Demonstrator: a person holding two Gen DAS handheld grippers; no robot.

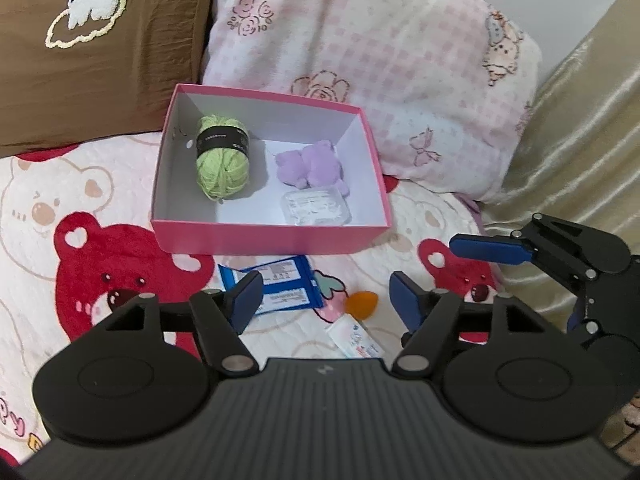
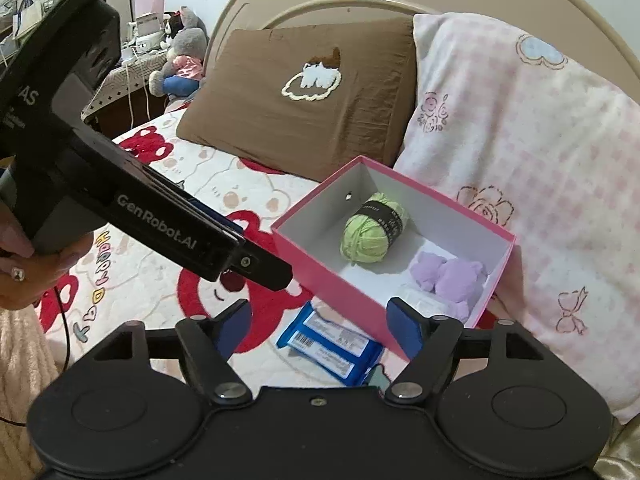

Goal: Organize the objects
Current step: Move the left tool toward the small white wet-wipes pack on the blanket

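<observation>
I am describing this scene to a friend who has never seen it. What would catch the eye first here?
The eye falls first on the open pink box on the bear-print bedspread, in front of two pillows. Inside lie a green yarn ball, a purple plush toy and a clear plastic case. A blue packet lies outside, just before the box.

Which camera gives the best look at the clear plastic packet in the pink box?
Left wrist view: the clear plastic packet lies fully visible on the pink cardboard box's floor. In the right wrist view, only part shows behind the box wall.
</observation>
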